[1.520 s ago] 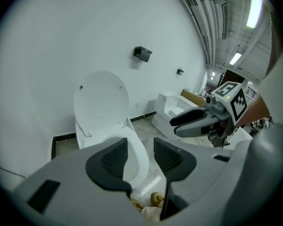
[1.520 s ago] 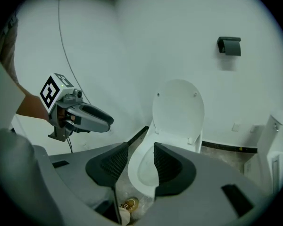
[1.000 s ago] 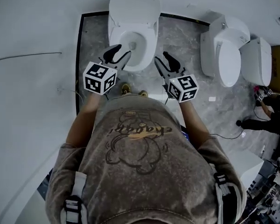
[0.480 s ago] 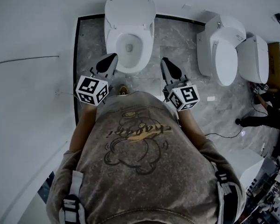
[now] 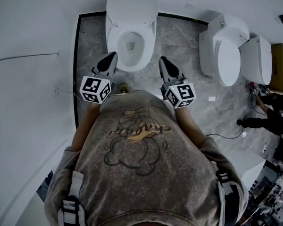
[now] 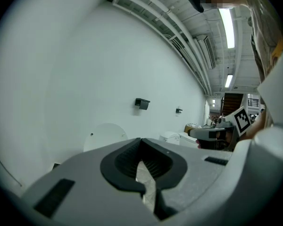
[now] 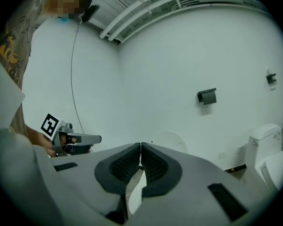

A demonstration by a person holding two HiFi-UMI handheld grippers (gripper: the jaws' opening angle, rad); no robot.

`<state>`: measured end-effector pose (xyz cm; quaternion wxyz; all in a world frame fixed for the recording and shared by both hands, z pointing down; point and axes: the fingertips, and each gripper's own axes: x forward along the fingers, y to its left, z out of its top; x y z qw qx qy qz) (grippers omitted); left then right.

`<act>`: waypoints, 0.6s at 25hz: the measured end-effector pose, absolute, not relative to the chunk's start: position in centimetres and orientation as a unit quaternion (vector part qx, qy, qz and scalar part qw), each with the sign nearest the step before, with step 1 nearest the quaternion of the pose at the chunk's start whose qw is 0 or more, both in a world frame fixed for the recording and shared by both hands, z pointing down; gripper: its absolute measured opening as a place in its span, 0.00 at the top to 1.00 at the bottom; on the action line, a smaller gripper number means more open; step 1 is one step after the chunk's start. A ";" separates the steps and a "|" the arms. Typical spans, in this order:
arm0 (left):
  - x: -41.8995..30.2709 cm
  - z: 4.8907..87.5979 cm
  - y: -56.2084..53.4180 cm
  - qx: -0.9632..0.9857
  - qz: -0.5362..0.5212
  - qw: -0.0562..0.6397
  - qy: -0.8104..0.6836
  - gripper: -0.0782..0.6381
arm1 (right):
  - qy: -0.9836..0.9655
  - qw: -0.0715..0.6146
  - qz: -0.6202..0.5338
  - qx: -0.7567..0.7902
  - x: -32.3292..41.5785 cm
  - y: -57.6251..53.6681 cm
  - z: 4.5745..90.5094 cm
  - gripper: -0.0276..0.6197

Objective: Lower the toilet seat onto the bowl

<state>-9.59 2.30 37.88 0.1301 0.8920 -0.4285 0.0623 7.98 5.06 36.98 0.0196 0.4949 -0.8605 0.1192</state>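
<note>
A grey marbled floor (image 5: 184,41) is being looked down on, framed by a black border (image 5: 76,69) and closed off at 12 o'clock by a plain white wall (image 7: 179,69). A black fitting (image 7: 206,96) is being carried on that wall, and pipes (image 7: 179,4) are being run along the ceiling above. Two more toilets (image 5: 226,51), lids down, are being seen at 2 o'clock, and a crouching person (image 5: 269,112) is being glimpsed beyond them at 3 o'clock.

Now the toilet (image 5: 132,36): it is being faced dead ahead, its lid (image 5: 132,4) being kept upright against the wall above the open bowl (image 5: 112,41). Whether the seat is being kept up with that lid or is lying on the bowl cannot be told. The bowl is being flanked, not touched: the left gripper (image 5: 114,55) is being held at its 7 o'clock and the right gripper (image 5: 162,60) at its 5 o'clock, both short of the rim.

Both pairs of jaws have just been closing and are being pressed tip to tip, with nothing caught between them. Both grippers are being aimed towards 12 o'clock, close to level and angled slightly inwards. Bare forearms (image 5: 85,121) are being stretched forward from a printed shirt (image 5: 137,145), one on each side, and the marker cubes (image 5: 95,89) are being turned up towards the head camera.
</note>
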 end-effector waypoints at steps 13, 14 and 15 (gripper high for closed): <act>-9.4 38.0 2.3 0.880 0.055 0.151 -0.447 0.88 | -0.856 0.018 0.124 0.501 8.6 4.9 37.2 0.92; -9.3 37.9 2.3 0.879 0.054 0.153 -0.448 0.88 | -0.856 0.017 0.124 0.501 8.7 4.8 37.1 0.92; -9.3 37.9 2.3 0.879 0.053 0.154 -0.449 0.88 | -0.856 0.017 0.125 0.501 8.7 4.8 37.1 0.92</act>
